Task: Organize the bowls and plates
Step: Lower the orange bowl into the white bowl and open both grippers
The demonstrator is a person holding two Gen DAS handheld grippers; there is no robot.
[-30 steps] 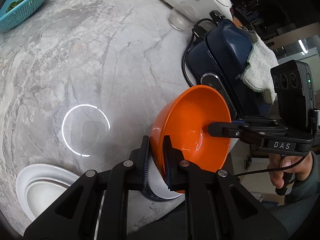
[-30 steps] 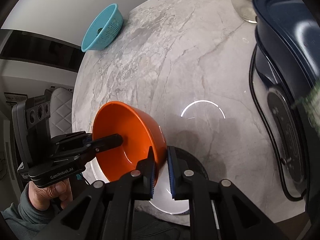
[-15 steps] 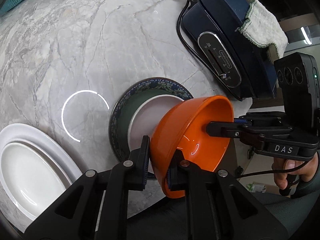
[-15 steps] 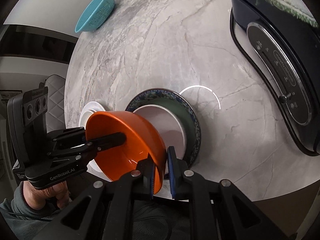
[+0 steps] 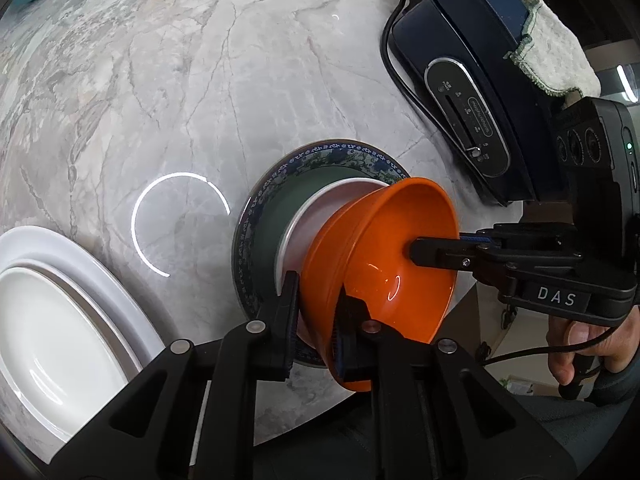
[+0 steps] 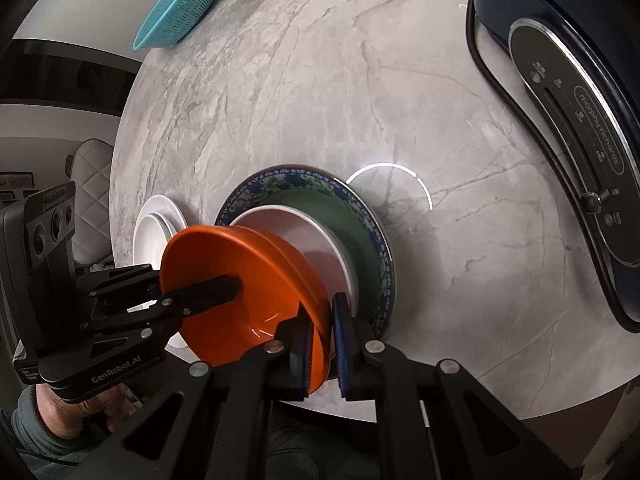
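An orange bowl (image 5: 380, 248) (image 6: 248, 256) hangs tilted just above a stack of plates near the table's front edge. The stack is a blue patterned plate (image 5: 348, 152) (image 6: 372, 216), a green plate (image 5: 276, 220) (image 6: 348, 220) and a pale pink plate (image 5: 316, 212) (image 6: 296, 232). My left gripper (image 5: 316, 292) is shut on the bowl's near rim, one finger inside and one outside. My right gripper (image 6: 322, 316) pinches the opposite rim, its jaws still closing on it. Each gripper also shows in the other's view, gripping the far rim: the right gripper (image 5: 436, 246), the left gripper (image 6: 216, 290).
Two nested white plates (image 5: 60, 300) (image 6: 156, 216) lie left of the stack. A dark blue appliance (image 5: 472, 92) (image 6: 580, 120) with a black cord and a cloth (image 5: 556, 52) stands to the right. A teal colander (image 6: 180, 8) sits at the far edge. The marble table (image 5: 200, 80) curves close below.
Both grippers have carried the orange bowl downward and over the plate stack. The stack and the white plates have come fully into view. Both grips on the rim hold.
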